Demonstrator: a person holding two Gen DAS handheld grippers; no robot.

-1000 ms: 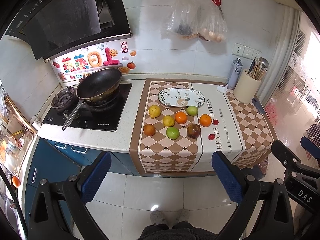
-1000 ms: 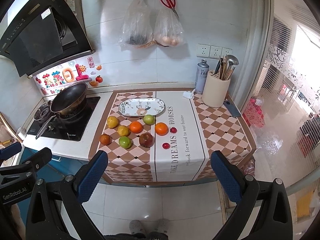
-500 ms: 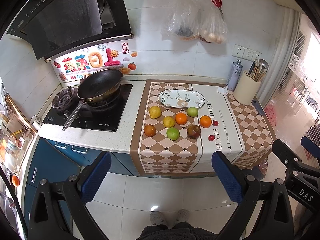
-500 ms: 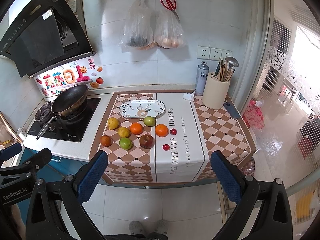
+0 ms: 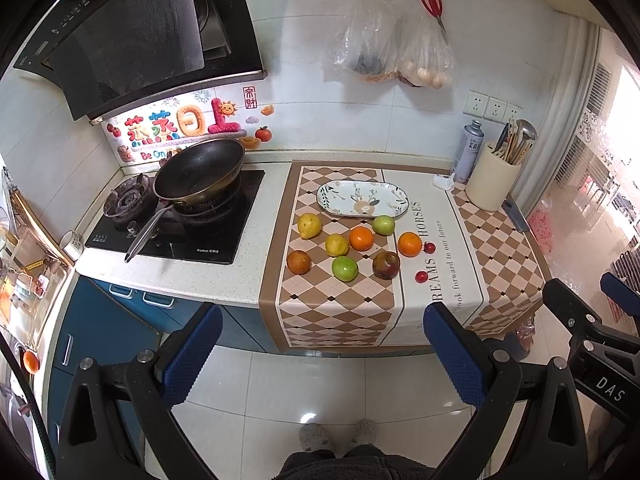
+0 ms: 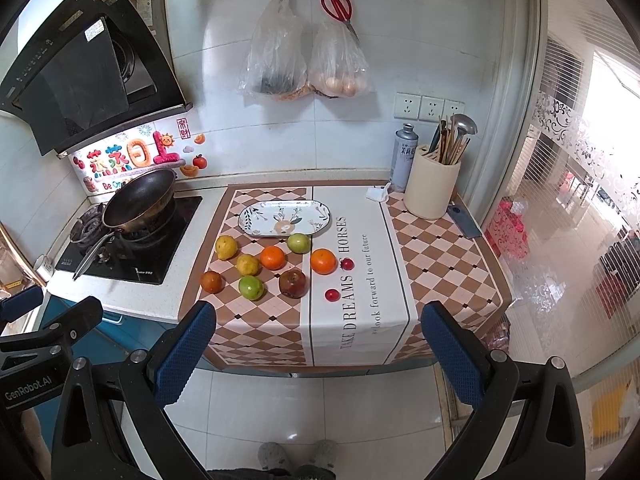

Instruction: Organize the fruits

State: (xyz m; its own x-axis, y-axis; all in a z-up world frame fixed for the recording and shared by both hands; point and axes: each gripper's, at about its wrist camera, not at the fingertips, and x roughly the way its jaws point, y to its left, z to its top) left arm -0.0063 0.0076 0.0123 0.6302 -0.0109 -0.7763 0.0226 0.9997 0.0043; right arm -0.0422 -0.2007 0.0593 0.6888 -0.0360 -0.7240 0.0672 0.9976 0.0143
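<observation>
Several fruits lie loose on the checkered runner [image 5: 340,300]: a yellow pear [image 5: 309,225], a lemon [image 5: 336,245], oranges [image 5: 361,238] [image 5: 409,243], green apples [image 5: 345,268] [image 5: 383,225], a dark red apple [image 5: 386,265], a dark orange [image 5: 298,262] and two small red fruits [image 5: 421,277]. An empty oval patterned plate [image 5: 362,199] sits behind them. The same fruits [image 6: 272,258] and plate [image 6: 285,217] show in the right wrist view. My left gripper [image 5: 322,356] and right gripper [image 6: 318,354] are both open and empty, held above the floor in front of the counter.
A hob with a black pan [image 5: 198,170] stands left of the runner. A cream utensil holder [image 5: 494,186], a spray can [image 5: 469,150] and a phone [image 6: 463,221] are at the back right. Bags [image 5: 390,46] and scissors hang on the wall. My feet show on the tiled floor [image 5: 280,396].
Both views have drifted slightly closer to the counter. The fruits and plate have not moved, and both grippers stay open.
</observation>
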